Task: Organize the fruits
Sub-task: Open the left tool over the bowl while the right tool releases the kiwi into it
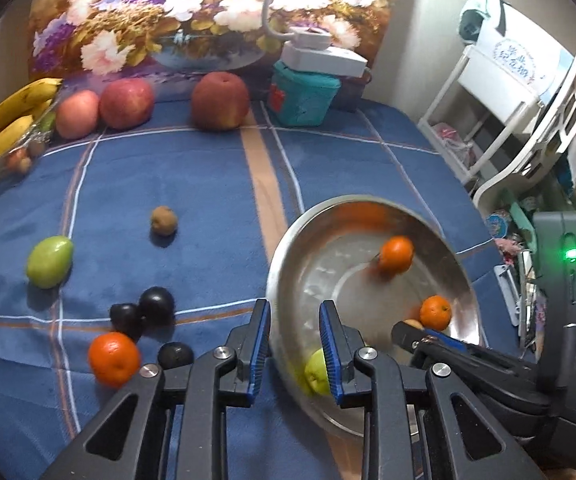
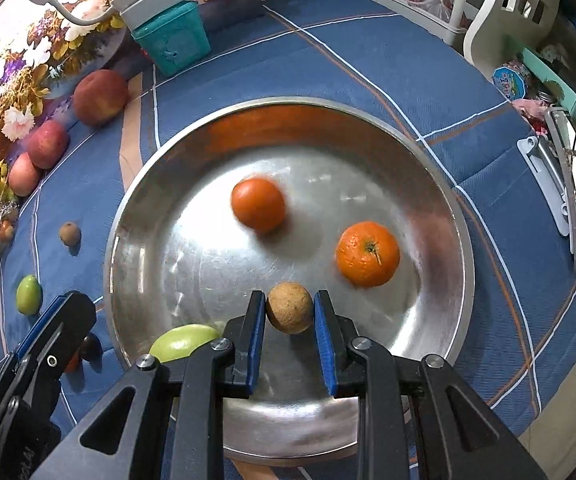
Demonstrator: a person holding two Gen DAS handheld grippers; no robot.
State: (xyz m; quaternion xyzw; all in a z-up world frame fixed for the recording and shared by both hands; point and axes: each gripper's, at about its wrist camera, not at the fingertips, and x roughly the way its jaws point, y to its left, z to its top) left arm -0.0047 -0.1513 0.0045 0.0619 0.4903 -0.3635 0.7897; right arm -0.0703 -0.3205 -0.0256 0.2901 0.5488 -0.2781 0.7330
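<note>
the right gripper (image 2: pixel 289 316) points steeply down into the wide, shiny steel bowl (image 2: pixel 443 208), its blue-padded jaws drawn narrow around a small round brown fruit (image 2: pixel 289 307); both pads sit against its sides, so it is gripped at about the bowl's six o'clock. whether the fruit touches the bowl floor i cannot tell. two bright orange tangerines lie loose in the bowl: one (image 2: pixel 258 205) near the centre, blurred, and one with a stem (image 2: pixel 367 253) at about four o'clock. a pale green oval fruit (image 2: pixel 184 342) sits against the inner wall at about seven o'clock, partly hidden by the gripper frame.

the left gripper (image 1: pixel 293 344) is at the bowl's left edge, jaws at their narrowest, and the bowl's rim (image 1: pixel 276 280) runs through the gap between them. whether the pads actually pinch it i cannot tell.

out on the blue plaid tablecloth (image 1: pixel 168 184), at nine o'clock from the bowl, lie another green fruit (image 1: pixel 50 262), a small brown one (image 1: pixel 164 221), two dark plums (image 1: pixel 144 310), a third tangerine (image 1: pixel 114 358) and a dark round fruit (image 1: pixel 175 355). three red apples (image 1: pixel 128 102) line the far edge, with yellow bananas (image 1: pixel 4 120) at far left.
</note>
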